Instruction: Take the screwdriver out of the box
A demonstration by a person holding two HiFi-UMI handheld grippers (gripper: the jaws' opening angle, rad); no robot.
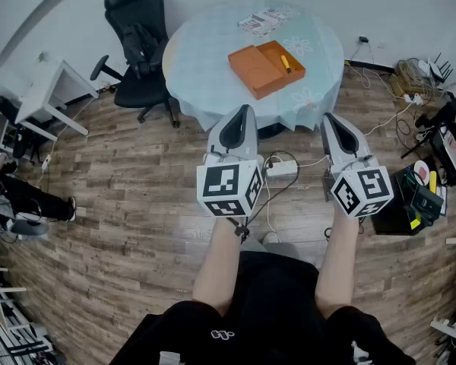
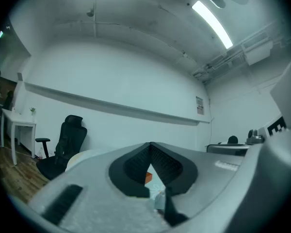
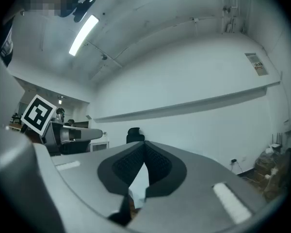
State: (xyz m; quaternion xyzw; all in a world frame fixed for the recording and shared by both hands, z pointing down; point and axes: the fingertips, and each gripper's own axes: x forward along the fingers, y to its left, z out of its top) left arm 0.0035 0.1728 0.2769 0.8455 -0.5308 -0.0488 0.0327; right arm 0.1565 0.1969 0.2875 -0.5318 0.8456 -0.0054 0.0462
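Note:
An open orange box lies on the round table with a pale cloth, well ahead of me. A yellow screwdriver rests in the box's right half. My left gripper and right gripper are held level side by side over the floor, short of the table's near edge. Both have their jaws together with nothing between them. In the left gripper view the tips of the left gripper meet, and a sliver of the orange box shows below them. The right gripper looks the same in its own view.
A black office chair stands left of the table, a white desk farther left. A power strip and cables lie on the wooden floor between my grippers. Clutter sits at the right. Papers lie at the table's far side.

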